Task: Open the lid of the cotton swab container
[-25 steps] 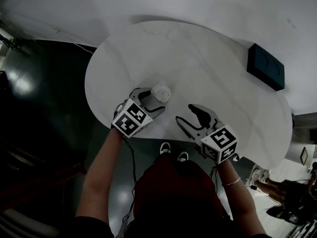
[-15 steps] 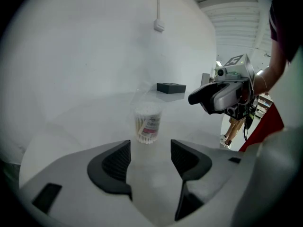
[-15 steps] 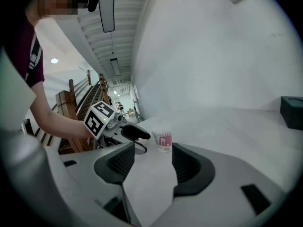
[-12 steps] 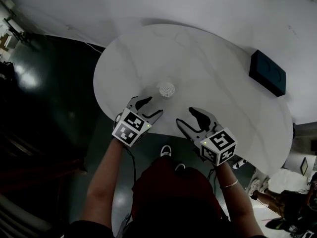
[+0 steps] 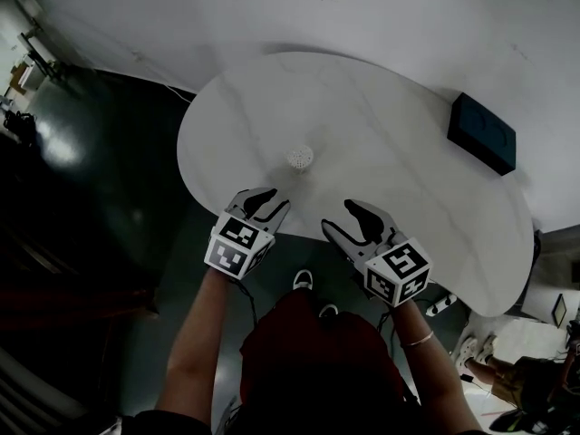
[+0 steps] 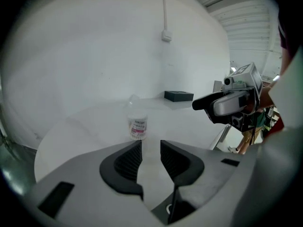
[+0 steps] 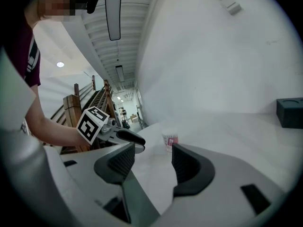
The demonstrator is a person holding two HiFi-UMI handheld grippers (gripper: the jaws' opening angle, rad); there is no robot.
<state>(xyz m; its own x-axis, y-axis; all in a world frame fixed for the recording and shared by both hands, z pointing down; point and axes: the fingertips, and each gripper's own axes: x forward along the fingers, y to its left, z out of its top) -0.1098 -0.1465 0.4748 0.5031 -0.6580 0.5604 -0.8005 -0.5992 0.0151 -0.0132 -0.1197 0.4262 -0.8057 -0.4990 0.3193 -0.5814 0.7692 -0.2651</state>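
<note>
The cotton swab container (image 5: 301, 159) is a small round clear tub with a pink label, upright on the white table (image 5: 408, 179). In the left gripper view the container (image 6: 138, 126) stands ahead of the jaws, and a clear lid seems tipped up behind its top. My left gripper (image 5: 270, 203) hangs at the table's near edge, apart from the tub. Its jaws are closing and hold nothing (image 6: 150, 148). My right gripper (image 5: 340, 217) stands open and empty beside it. From the right gripper (image 7: 152, 155), the container (image 7: 170, 140) shows beyond the jaws.
A dark flat box (image 5: 485, 134) lies at the table's far right, also visible as the box (image 6: 179, 96) in the left gripper view. A white wall runs behind the table. Dark floor lies to the left, below the table's near edge.
My left gripper has drawn back from the container to the table's near edge and its jaws have narrowed. The container, earlier between those jaws, stands free. The right gripper has barely moved.
</note>
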